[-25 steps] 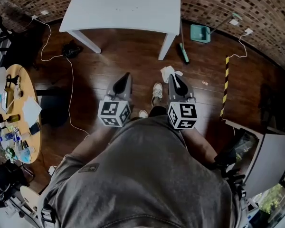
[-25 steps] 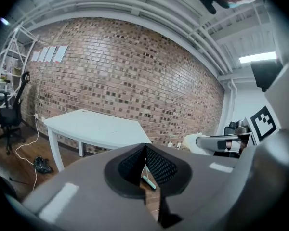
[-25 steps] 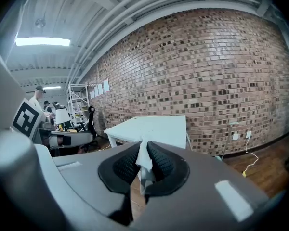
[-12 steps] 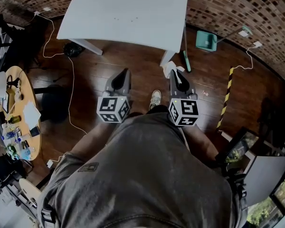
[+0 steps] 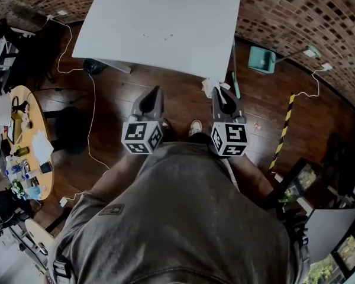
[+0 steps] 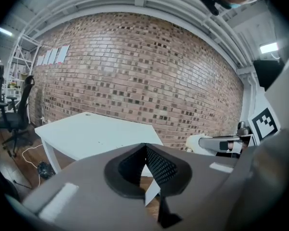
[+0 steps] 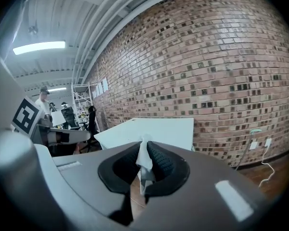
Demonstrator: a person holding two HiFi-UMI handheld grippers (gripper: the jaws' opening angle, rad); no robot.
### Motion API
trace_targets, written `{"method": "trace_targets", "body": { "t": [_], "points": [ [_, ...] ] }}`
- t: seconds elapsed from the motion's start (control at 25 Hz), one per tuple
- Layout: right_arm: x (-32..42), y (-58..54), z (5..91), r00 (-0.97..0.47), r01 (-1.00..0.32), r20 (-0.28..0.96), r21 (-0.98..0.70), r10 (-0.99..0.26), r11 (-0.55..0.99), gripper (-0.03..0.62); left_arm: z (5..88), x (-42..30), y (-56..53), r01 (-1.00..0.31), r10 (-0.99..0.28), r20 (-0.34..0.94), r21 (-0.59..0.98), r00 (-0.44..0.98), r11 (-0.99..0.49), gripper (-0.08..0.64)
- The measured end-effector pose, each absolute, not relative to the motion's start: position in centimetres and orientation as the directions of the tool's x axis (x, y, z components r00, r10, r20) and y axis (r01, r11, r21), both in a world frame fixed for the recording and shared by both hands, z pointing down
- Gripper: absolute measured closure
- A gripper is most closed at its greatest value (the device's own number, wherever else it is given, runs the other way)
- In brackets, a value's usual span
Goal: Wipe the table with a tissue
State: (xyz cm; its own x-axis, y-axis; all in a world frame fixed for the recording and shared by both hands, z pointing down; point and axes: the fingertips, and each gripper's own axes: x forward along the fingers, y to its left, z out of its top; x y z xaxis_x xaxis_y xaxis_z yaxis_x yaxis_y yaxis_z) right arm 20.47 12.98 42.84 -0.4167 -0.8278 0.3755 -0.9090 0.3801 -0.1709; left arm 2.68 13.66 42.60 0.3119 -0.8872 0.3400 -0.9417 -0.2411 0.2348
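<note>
A white table stands by the brick wall, ahead of me; it also shows as the table and the table in the two gripper views. My right gripper is shut on a crumpled white tissue, just short of the table's near right corner; the tissue pokes up between its jaws. My left gripper is shut with nothing in it, level with the right one and short of the table's near edge. A few small specks mark the tabletop.
A teal dustpan and a broom lie by the wall at the right. White cables trail over the wooden floor. A round cluttered table stands at the left. A black-and-yellow strip lies on the floor at the right.
I have walked toward the white table; it now fills more of the head view. Both grippers moved forward with me, the tissue still held in the right one.
</note>
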Motion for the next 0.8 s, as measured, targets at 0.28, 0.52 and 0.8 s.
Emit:
{"method": "trace_targets", "body": {
  "t": [0.28, 0.52, 0.8],
  "points": [
    [18.0, 9.6, 44.0, -0.403, -0.914, 0.39, -0.139, -0.828, 0.38, 0.558, 43.7, 0.8, 10.4, -0.934, -0.887, 0.331, 0.264, 0.323, -0.242, 0.558],
    [15.1, 6.1, 44.0, -0.341, -0.939, 0.412, -0.1, -0.845, 0.33, 0.558, 43.9, -3.0, 5.8, -0.915, -0.872, 0.322, 0.286, 0.37, -0.283, 0.558],
    [11.0, 1.8, 44.0, -0.26, -0.964, 0.437, -0.063, -0.861, 0.259, 0.558, 44.0, -7.7, 0.6, -0.887, -0.838, 0.32, 0.298, 0.442, -0.354, 0.558]
  ]
}}
